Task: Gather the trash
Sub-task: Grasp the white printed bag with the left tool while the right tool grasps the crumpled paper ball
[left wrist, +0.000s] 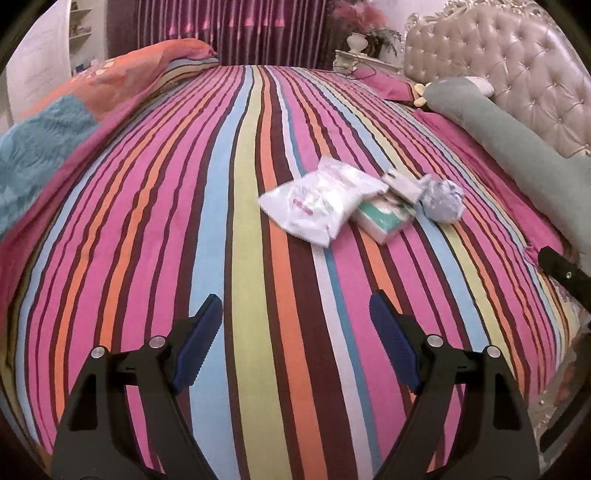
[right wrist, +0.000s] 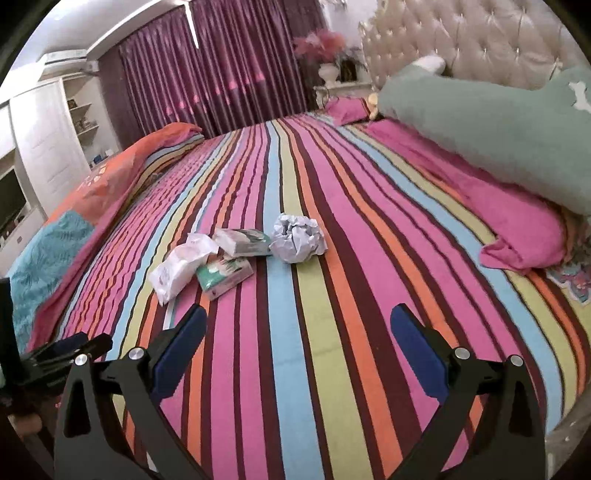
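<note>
ribbed blue claw pads (right wrist: 417, 350), crumpled paper ball (right wrist: 297, 239) (grey-white)

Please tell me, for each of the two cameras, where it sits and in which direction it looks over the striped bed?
Left wrist: on the open left gripper, facing across the striped bedsheet toward the purple curtains; both blue-padded fingers show.
Right wrist: on the open right gripper, same direction; the left gripper shows at its left edge.
Shared: the crumpled white paper ball and the white plastic bag.
</note>
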{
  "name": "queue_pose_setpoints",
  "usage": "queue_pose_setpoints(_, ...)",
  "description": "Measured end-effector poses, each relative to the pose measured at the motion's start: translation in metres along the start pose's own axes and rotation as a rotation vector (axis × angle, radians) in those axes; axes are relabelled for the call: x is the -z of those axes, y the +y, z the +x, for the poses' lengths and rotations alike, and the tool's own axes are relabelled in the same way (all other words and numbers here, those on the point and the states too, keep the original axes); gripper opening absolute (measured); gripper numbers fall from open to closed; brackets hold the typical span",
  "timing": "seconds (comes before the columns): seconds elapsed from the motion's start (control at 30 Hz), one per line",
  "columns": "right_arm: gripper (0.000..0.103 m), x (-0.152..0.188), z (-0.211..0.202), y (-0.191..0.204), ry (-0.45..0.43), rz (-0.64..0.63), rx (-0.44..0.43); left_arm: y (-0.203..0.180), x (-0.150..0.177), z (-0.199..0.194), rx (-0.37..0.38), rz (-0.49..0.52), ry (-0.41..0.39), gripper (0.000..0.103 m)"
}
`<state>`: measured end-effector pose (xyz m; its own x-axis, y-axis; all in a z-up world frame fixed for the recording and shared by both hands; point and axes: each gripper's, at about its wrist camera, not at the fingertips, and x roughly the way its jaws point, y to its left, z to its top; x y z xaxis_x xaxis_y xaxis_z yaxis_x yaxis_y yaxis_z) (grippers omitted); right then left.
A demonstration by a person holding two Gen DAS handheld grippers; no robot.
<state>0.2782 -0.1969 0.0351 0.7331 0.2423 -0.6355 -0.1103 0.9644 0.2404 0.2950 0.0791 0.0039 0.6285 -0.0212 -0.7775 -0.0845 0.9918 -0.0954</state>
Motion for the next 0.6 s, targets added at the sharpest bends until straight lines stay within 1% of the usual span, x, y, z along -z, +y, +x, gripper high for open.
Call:
queue_pose_setpoints(0.17,0.095,-0.013,0.027,0.0,0.044,-0.012,-0.02,0.002,-0.024,0.026,0.024,0.027,0.014,0.08)
queue_pose_setpoints(0.2,0.095,-0.015,0.032,0.0,0.056,-0.013,-0.026,0.0,-0.03,0.033,0.037,0.051,0.018,0.08)
queue_pose_setpoints(0.33,0.095,-0.021,0.051,0.001,0.09,-0.017,-0.028,-0.007,-0.048,0.051,0.049,0.148,0.024,0.08)
queue_pose_setpoints(0.6,0.095,-0.037,0.086,-0.002,0.116,-0.023,-0.004,-0.013,-0.076,0.088,0.078,0.224,0.067,0.08)
